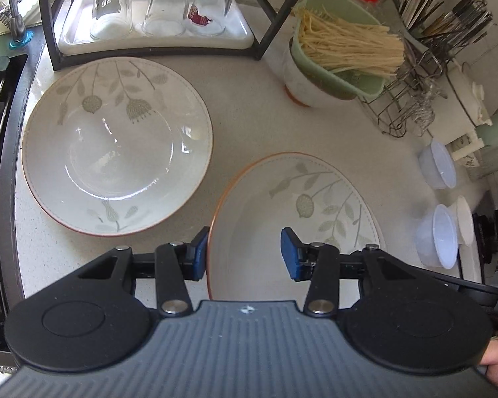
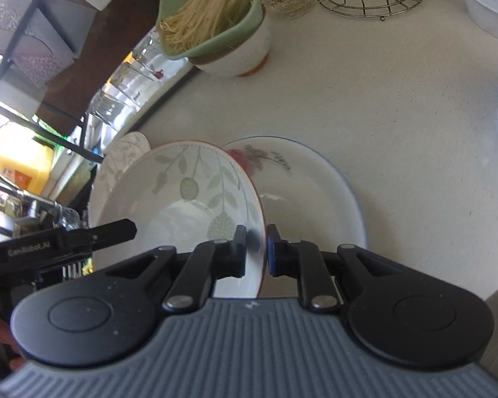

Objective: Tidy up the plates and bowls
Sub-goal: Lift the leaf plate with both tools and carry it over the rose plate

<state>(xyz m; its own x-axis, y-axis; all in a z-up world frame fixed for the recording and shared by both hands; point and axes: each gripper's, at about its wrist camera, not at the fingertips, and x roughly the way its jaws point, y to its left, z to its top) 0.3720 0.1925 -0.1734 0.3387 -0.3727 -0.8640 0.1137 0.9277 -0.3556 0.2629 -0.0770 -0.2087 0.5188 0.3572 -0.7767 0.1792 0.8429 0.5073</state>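
Right wrist view showed the right gripper (image 2: 256,248) clamped on the rim of a tilted leaf-patterned ceramic bowl (image 2: 182,199), just beside a blue-rimmed flowered plate (image 2: 308,192). The left gripper (image 1: 244,257) stood wide, straddling that bowl's orange edge (image 1: 215,205) near the counter's (image 1: 249,116) front.

White leaf-patterned plate (image 1: 116,146), rust rim; blue-padded fingers (image 1: 290,253)

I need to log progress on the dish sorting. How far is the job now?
Nothing looks stacked yet. In hand: the right gripper has its jaws shut on the rim of a tilted leaf-pattern bowl, raised beside the flower plate. The left gripper is open around that bowl's rim. Left: the second leaf-pattern bowl lies alone on the counter.
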